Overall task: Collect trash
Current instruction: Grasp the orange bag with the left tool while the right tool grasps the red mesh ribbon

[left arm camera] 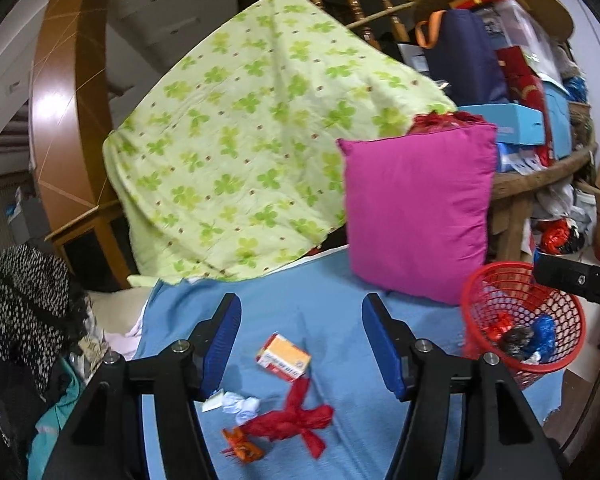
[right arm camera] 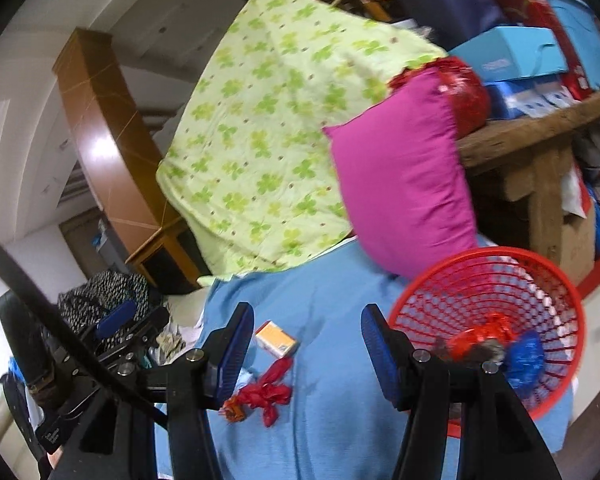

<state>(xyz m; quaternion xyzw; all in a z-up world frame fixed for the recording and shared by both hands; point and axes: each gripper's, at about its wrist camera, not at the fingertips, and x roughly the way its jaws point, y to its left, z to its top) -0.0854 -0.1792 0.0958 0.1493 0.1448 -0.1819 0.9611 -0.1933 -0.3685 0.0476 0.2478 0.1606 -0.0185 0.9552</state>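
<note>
Your left gripper (left arm camera: 300,344) hangs above the blue sheet (left arm camera: 340,312) with its jaws spread and nothing between the pads. At seven o'clock from it lie a crumpled white tissue (left arm camera: 242,403) and an orange wrapper (left arm camera: 242,445); at six o'clock, nearer the pads, sits a small orange-and-white box (left arm camera: 284,357), with a red wrapper (left arm camera: 296,420) twisted like a bow just below it. At one o'clock a magenta cushion (left arm camera: 418,210) leans upright against the green clover quilt (left arm camera: 240,136). At three o'clock the red mesh basket (left arm camera: 522,318) stands on the sheet's edge, already holding red, dark and blue scraps. Your right gripper (right arm camera: 307,350) also has its jaws apart and empty, the box at its nine o'clock just beside the left pad, and the basket touching its right finger at three o'clock.
</note>
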